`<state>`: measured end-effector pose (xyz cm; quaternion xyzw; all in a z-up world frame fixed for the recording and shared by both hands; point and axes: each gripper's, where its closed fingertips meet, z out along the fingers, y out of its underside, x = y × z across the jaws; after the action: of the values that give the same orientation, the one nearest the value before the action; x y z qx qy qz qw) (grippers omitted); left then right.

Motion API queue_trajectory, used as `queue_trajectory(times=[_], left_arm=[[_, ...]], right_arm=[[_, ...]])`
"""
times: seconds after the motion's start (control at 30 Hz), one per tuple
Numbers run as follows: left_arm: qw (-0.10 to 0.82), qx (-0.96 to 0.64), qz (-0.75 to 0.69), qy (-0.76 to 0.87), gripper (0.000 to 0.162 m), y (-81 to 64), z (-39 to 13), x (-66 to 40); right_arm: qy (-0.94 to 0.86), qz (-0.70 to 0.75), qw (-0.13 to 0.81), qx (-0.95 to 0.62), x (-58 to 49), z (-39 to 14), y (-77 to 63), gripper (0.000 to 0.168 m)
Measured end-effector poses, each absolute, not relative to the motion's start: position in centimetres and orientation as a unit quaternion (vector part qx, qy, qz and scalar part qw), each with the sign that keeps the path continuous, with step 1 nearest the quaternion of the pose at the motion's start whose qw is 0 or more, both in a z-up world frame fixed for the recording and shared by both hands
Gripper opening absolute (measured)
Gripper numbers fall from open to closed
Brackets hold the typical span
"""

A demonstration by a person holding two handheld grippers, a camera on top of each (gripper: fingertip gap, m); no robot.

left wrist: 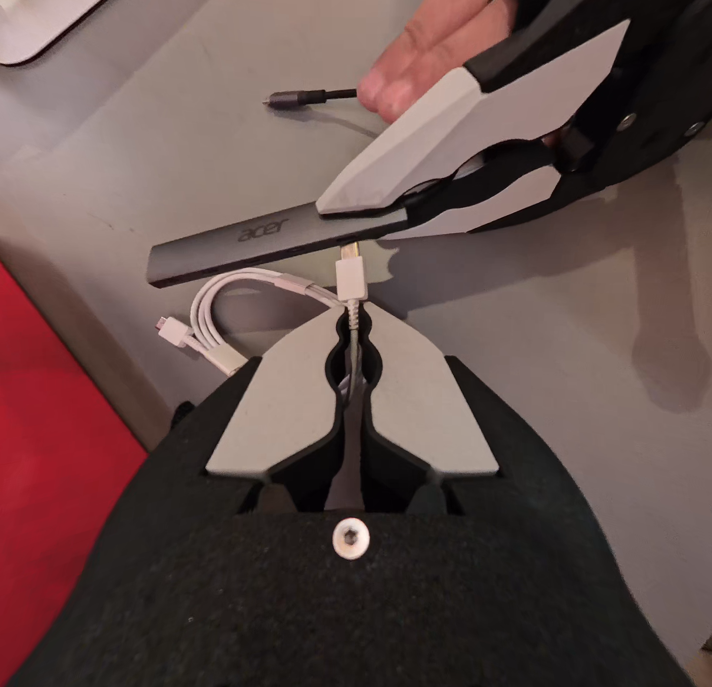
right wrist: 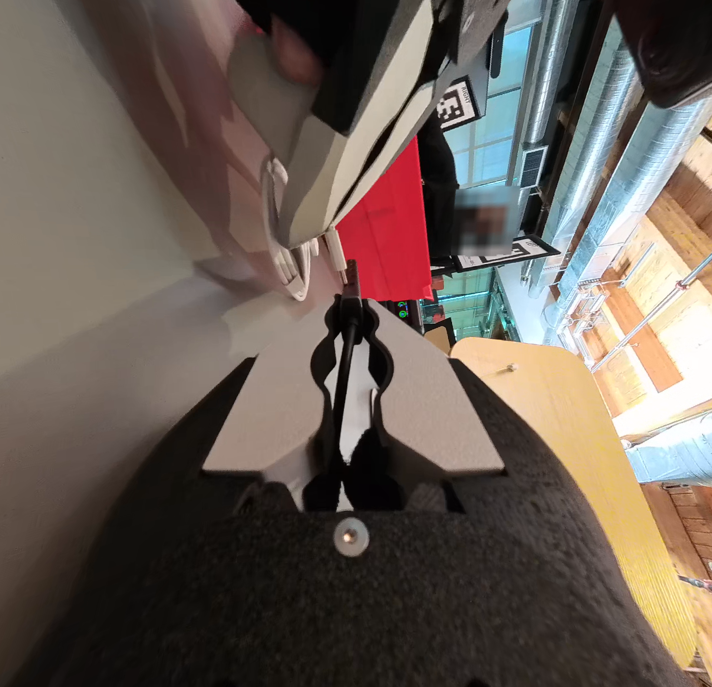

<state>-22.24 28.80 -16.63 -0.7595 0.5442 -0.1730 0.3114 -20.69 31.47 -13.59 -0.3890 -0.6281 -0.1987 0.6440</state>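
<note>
My left gripper (left wrist: 352, 307) is shut on a white cable just behind its white USB plug (left wrist: 350, 279). The plug's metal tip meets a side port of a slim grey hub (left wrist: 246, 244). My right gripper (left wrist: 360, 221) comes in from the upper right, shut on the hub's right end, and holds the hub tilted above the grey table (left wrist: 154, 159). The rest of the white cable (left wrist: 208, 314) lies coiled below the hub. In the right wrist view my right gripper (right wrist: 350, 302) clamps the hub (right wrist: 351, 279) end-on, the hub's black lead (right wrist: 345, 360) runs back between the fingers, and the left gripper (right wrist: 308, 240) is above.
The hub's dark USB-C plug (left wrist: 296, 98) lies on the table beyond, beside a hand (left wrist: 404, 71). A white pad with a dark edge (left wrist: 38, 13) sits at the far left corner. A red surface (left wrist: 57, 398) borders the table's left edge. A tan board (right wrist: 539, 418) shows on the right. My hands' fingertips stand some 4 cm from each other.
</note>
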Motion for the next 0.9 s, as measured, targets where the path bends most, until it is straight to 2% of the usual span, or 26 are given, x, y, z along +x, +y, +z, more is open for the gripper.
queue_trajectory(times=[0.03, 0.9], left_arm=[[0.312, -0.76, -0.177, 0.542, 0.002, 28.8, -16.6, -22.3], [0.307, -0.758, -0.127, 0.561, 0.002, 29.1, -17.7, -22.6]], right_arm=[[-0.63, -0.201, 0.641, -0.39, -20.7, -13.8, 31.5, 0.008], [-0.654, -0.226, 0.614, -0.381, -21.2, -14.9, 31.4, 0.008]])
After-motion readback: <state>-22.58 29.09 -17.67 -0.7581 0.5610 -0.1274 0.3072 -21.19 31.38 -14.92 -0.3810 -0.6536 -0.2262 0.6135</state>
